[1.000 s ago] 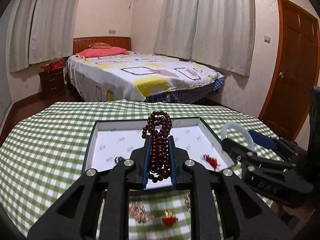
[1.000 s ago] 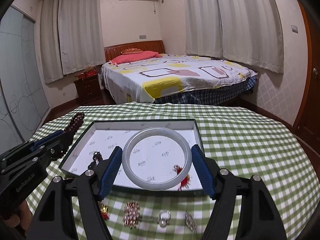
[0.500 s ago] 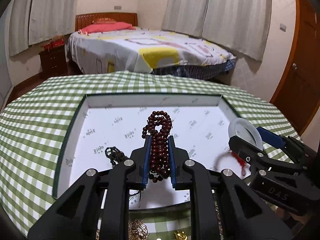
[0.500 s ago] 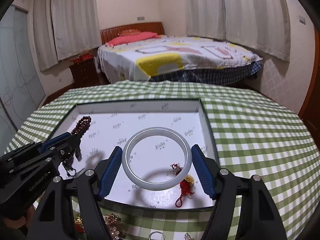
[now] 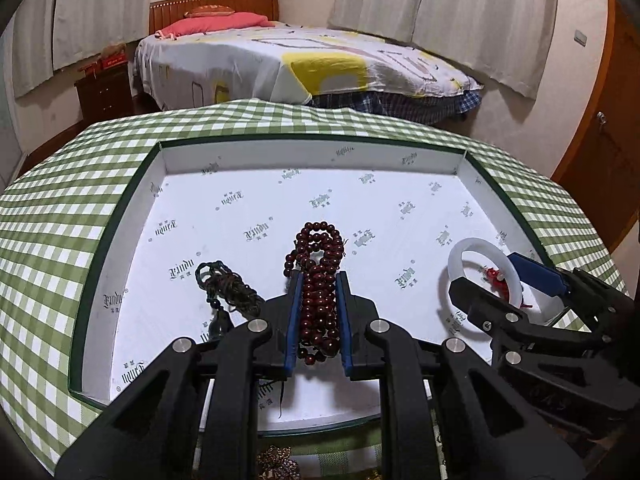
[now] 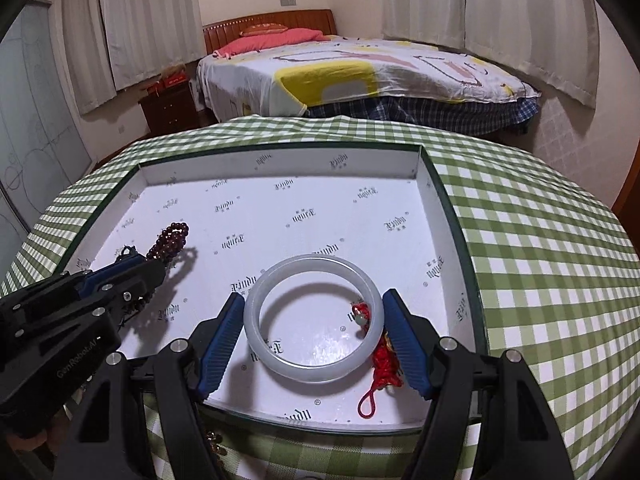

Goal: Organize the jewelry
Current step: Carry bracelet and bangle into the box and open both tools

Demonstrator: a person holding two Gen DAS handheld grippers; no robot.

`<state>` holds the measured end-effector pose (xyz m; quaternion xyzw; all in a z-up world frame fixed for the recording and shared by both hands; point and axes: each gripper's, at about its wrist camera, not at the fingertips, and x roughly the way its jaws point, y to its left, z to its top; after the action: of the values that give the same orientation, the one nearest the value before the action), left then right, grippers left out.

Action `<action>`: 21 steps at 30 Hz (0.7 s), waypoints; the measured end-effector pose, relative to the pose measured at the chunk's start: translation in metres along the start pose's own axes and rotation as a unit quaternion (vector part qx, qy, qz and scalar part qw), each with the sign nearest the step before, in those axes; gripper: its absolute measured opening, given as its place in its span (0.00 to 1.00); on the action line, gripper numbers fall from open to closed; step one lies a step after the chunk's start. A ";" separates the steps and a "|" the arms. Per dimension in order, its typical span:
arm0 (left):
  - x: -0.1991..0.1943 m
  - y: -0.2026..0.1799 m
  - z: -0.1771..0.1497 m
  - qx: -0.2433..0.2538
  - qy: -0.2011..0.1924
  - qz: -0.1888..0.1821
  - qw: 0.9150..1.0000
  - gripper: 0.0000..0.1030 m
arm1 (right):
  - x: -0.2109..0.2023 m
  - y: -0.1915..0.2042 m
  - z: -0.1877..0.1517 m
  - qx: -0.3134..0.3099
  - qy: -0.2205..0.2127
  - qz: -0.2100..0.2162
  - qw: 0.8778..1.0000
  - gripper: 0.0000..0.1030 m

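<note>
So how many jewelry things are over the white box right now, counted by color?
Dark red: 1, the bead bracelet in the left gripper.
White: 1, the bangle in the right gripper.
Bright red: 1, the knotted charm.
Black: 1, the cord necklace.
Total: 4.

Both grippers have dropped and advanced from the near edge of the white-lined box (image 5: 312, 152) to low over its floor: the left gripper (image 5: 319, 292) with its dark red bead string (image 5: 318, 280), the right gripper (image 6: 314, 320) with the pale bangle (image 6: 314, 320)
</note>
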<state>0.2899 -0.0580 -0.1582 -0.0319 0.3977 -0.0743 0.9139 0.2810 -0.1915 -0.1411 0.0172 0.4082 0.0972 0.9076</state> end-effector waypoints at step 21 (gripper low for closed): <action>0.010 0.002 -0.001 -0.007 0.029 -0.001 1.000 0.37 | 0.008 0.005 0.001 -0.020 0.018 -0.003 1.000 0.68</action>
<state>0.2963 -0.0577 -0.1659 -0.0363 0.4246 -0.0729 0.9017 0.2863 -0.1855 -0.1453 -0.0041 0.4221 0.1027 0.9007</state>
